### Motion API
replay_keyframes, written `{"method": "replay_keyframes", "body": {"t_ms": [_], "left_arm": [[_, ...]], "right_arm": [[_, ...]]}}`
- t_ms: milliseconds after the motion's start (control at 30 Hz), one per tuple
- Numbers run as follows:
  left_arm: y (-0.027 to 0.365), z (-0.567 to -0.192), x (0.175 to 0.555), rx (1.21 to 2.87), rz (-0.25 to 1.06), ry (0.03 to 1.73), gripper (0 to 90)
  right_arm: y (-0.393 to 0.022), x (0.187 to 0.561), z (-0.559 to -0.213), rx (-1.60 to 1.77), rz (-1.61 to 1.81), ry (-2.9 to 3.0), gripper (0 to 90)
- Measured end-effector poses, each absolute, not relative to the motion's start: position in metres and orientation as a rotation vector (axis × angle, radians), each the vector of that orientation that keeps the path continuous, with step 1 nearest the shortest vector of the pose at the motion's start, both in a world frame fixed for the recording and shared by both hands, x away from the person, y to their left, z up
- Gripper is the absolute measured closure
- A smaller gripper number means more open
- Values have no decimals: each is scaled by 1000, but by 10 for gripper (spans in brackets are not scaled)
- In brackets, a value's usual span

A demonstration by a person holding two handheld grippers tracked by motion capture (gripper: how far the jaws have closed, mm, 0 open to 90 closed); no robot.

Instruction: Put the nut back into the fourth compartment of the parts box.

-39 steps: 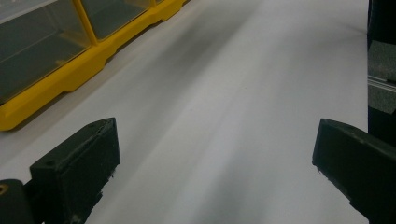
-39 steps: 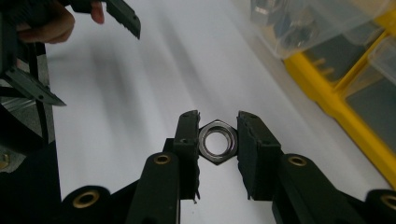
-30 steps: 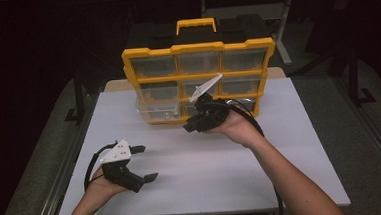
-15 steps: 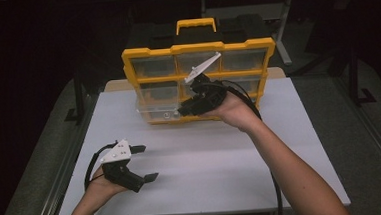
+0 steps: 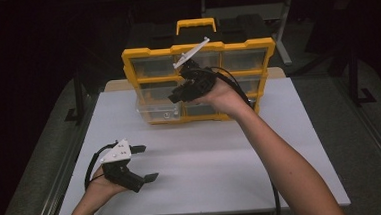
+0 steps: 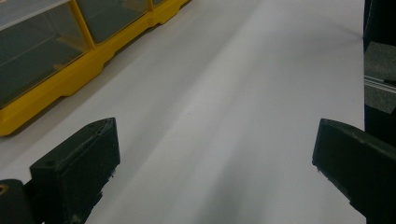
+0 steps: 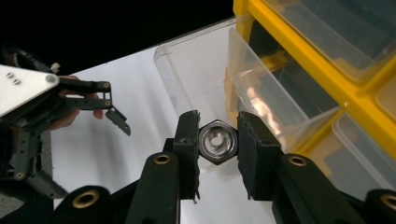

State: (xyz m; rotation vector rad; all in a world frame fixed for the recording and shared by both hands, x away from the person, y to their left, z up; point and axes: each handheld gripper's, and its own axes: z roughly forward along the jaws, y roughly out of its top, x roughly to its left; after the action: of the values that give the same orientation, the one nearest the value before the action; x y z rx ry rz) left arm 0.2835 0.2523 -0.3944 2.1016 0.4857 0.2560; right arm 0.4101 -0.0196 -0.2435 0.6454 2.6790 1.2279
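Note:
My right gripper [image 7: 217, 142] is shut on a steel hex nut [image 7: 217, 141], clamped flat to flat between the two black pads. In the high view this gripper [image 5: 177, 94] hangs in front of the yellow drawer cabinet [image 5: 145, 57], above a clear drawer [image 5: 153, 110] pulled out from the bottom left. That open drawer [image 7: 196, 70] lies just beyond the nut in the right gripper view. My left gripper [image 5: 144, 163] rests low over the white table [image 5: 206, 156] at the near left, open, with nothing between its fingers [image 6: 77, 163].
The cabinet stands at the table's far side with a black and yellow handle [image 5: 196, 24] on top. Its yellow base [image 6: 56, 84] runs along the upper left of the left gripper view. Dark floor surrounds the table.
My right gripper has risen and drifted toward the cabinet's upper rows, still holding the nut. The left hand has stayed where it was.

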Motion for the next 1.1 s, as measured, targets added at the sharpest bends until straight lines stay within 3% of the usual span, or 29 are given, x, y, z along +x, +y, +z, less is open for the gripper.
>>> {"method": "replay_keyframes", "body": {"t_ms": [267,567,1100], "left_arm": [[252,-395,283,2094,246,494,10],[252,-395,283,2096,249,491,10],[254,-395,284,2100,250,493,10]], "right_arm": [[-4,422,-250,679,1191,2693,679],[-10,420,-249,690,1257,2646,402],[-52,387,-264,670,1387,2522,185]]}}
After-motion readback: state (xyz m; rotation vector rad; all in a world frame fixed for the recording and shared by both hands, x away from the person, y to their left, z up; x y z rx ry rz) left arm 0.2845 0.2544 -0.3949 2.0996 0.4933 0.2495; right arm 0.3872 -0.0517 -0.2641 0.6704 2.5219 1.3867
